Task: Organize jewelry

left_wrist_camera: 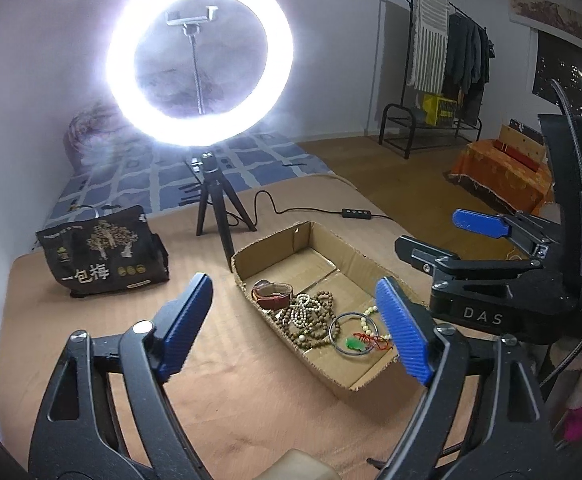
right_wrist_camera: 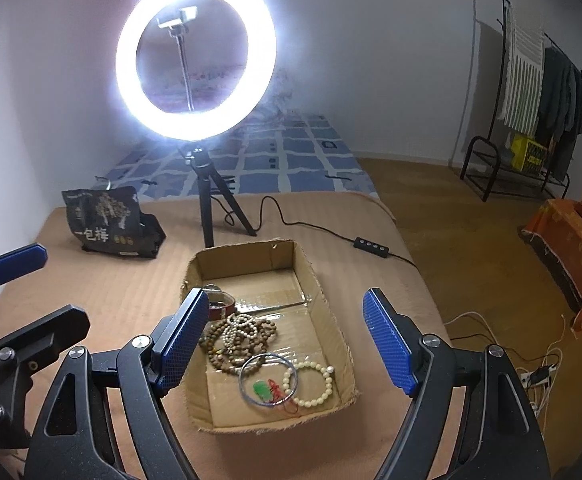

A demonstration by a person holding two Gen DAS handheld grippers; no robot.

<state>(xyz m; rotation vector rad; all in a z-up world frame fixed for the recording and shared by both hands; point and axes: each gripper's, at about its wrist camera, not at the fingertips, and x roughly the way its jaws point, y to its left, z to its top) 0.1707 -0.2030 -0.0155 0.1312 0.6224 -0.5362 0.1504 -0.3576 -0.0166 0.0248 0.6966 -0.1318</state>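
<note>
We hold both claws, left (left_wrist_camera: 295, 320) and right (right_wrist_camera: 287, 340), spread wide and empty; jewelry box (right_wrist_camera: 323, 300) lies just ahead, between our fingers.

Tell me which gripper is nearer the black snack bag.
Left. The left gripper is open beside the cardboard box on the side where the black snack bag stands; the right gripper, also open, hovers over the box, farther away.

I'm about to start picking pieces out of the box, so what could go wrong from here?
The brown bead strand and the white bead strand lie tangled, so lifting one may drag the other. The green pendant, with its red cord, sits inside the metal bangle, which may snag it. Both grippers are open.
</note>
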